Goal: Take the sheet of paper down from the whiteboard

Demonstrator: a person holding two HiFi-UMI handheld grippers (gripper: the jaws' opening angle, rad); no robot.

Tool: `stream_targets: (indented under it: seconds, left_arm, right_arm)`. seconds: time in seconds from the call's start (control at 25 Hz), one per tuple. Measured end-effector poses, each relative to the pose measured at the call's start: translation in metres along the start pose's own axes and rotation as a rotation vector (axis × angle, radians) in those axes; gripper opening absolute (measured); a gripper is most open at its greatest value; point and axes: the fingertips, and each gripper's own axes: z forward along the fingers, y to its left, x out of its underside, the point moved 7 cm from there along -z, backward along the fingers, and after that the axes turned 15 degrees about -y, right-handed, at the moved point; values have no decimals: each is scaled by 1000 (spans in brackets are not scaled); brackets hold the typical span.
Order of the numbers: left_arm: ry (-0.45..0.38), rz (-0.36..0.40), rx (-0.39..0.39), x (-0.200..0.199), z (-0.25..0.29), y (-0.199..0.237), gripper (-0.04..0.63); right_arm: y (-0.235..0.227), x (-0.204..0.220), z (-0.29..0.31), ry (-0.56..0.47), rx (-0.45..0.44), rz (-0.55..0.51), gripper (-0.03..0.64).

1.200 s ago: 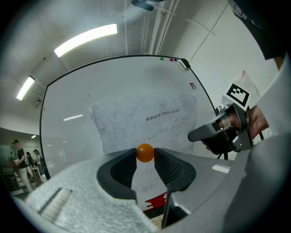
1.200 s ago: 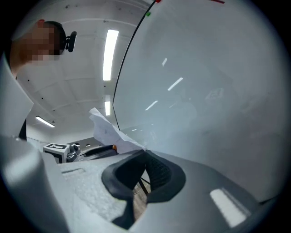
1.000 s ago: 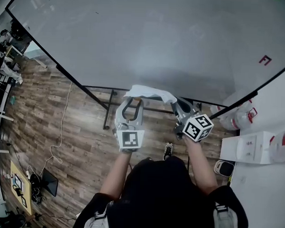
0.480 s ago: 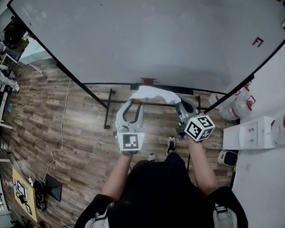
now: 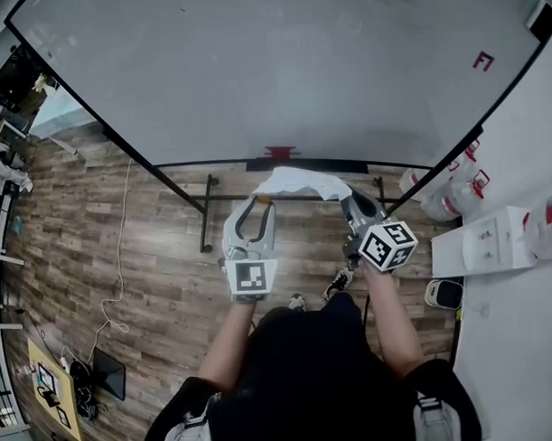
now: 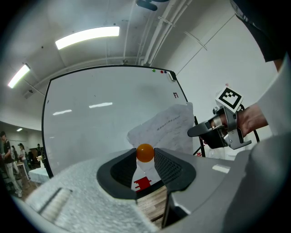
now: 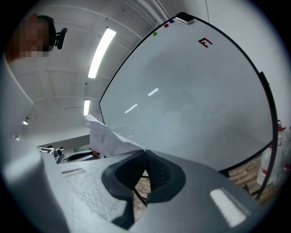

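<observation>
The crumpled white sheet of paper hangs free of the whiteboard, low in front of its bottom rail. My right gripper is shut on the sheet's right edge; in the right gripper view the paper sticks out leftward from the closed jaws. My left gripper is beside the sheet's left end, shut on a small orange ball magnet. In the left gripper view the paper is behind the ball and the right gripper is to its right.
A small red piece sits on the board's bottom rail. A red mark is drawn at the board's upper right. The stand's black legs rest on the wood floor. Plastic bottles and a white box stand at right.
The view has pulled back from the board, bringing its bottom rail and the red piece into sight. Both grippers keep their holds, a little farther from the board.
</observation>
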Motion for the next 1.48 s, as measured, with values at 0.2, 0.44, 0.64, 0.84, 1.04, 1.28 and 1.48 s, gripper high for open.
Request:
stream_targets:
  seconds: [0.2, 0.44, 0.64, 0.84, 1.04, 1.28, 1.48]
  left_arm:
    - [1, -11, 3, 2, -4, -1, 132]
    - [3, -17, 1, 5, -12, 3, 132]
    - [16, -19, 3, 6, -19, 5, 132]
    - [20, -26, 3, 7, -24, 2, 133]
    - [24, -31, 4, 8, -27, 3, 132]
    - [22, -35, 0, 7, -29, 2, 133]
    - [15, -32, 4, 6, -29, 2, 132]
  right_arm:
    - [1, -3, 0, -11, 9, 7, 3]
    - [6, -3, 0, -16, 15, -3, 3]
    - [9, -3, -6, -18, 30, -3, 3]
    - [8, -4, -13, -24, 40, -5, 3]
    - [8, -5, -16, -25, 50, -9, 3]
    - [8, -5, -19, -24, 57, -13, 3]
    - [8, -6, -21, -29, 59, -12, 3]
